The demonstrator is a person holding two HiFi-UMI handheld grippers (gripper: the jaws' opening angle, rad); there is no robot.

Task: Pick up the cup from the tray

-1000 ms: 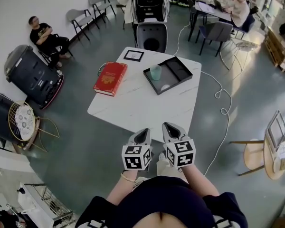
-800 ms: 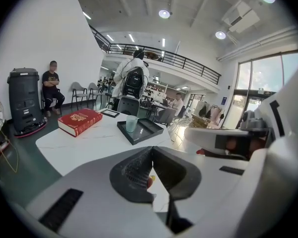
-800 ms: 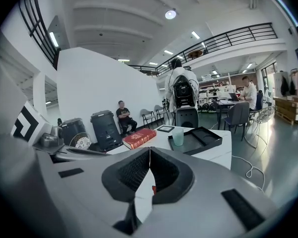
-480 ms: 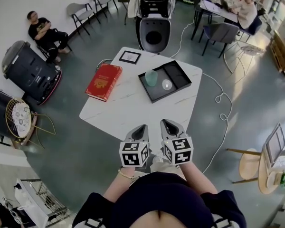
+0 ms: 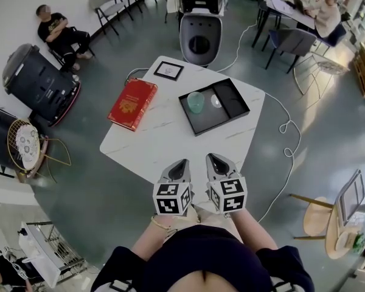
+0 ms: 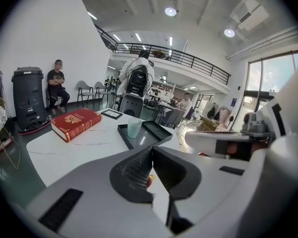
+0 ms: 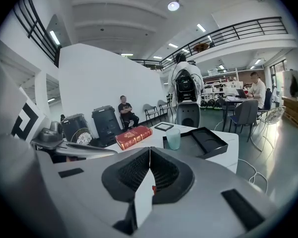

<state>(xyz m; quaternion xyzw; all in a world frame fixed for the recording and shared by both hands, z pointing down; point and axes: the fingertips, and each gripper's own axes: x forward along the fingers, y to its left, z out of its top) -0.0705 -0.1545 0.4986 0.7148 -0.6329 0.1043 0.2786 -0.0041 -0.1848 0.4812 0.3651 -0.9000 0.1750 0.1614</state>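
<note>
A pale green translucent cup (image 5: 196,102) stands upright in the left half of a black tray (image 5: 231,105) on the white table (image 5: 164,142). The cup also shows in the left gripper view (image 6: 134,127) and the right gripper view (image 7: 173,138), well ahead of both jaws. My left gripper (image 5: 182,163) and right gripper (image 5: 212,159) hover side by side at the table's near edge, far short of the tray. Both are shut with nothing between their jaws.
A red book (image 5: 132,103) lies left of the tray, and a small framed picture (image 5: 169,70) sits at the far left corner. A white robot (image 5: 198,35) stands beyond the table. A person sits on a chair (image 5: 61,38) at the far left, beside black bins (image 5: 36,90).
The table and tray have drawn closer in the head view, so both grippers now sit over its near edge. Both stay shut.
</note>
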